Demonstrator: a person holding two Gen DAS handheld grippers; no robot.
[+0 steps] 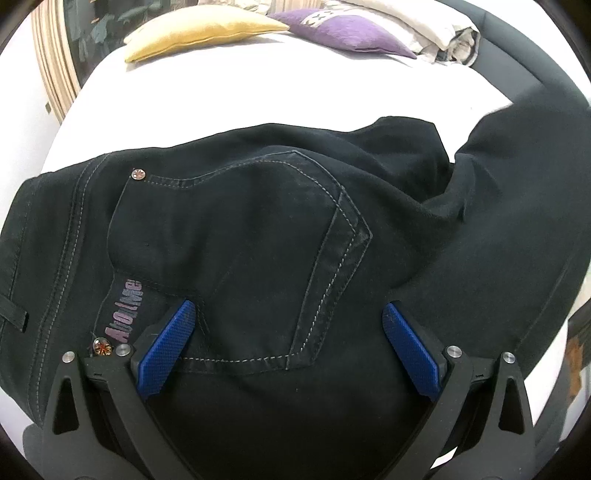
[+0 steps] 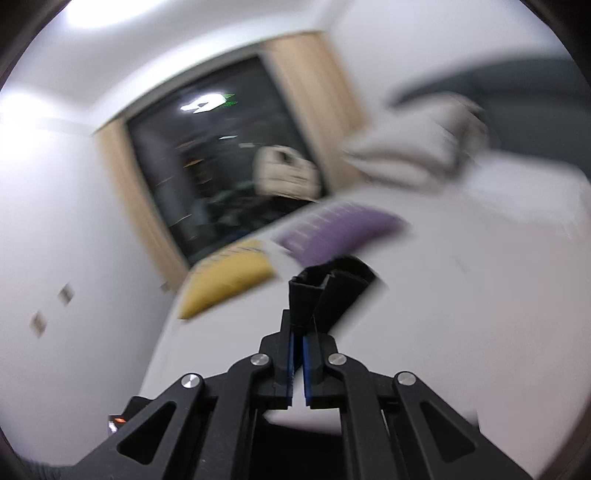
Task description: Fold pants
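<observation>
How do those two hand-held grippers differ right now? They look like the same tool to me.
The left hand-held gripper stands wide open over the black pants' back pocket, clamping nothing. The right hand-held gripper is shut on a bunched bit of the pants' fabric. The left view is sharp and looks down at the pants; the right view is blurred and looks across the bed. Both share black frames and blue pads.

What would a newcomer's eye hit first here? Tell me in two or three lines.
The black pants fill the left wrist view, spread on the white bed with a back pocket facing up between the open left gripper. The right gripper is shut on a bunched piece of the black cloth. Behind lie a yellow pillow and a purple pillow.
</observation>
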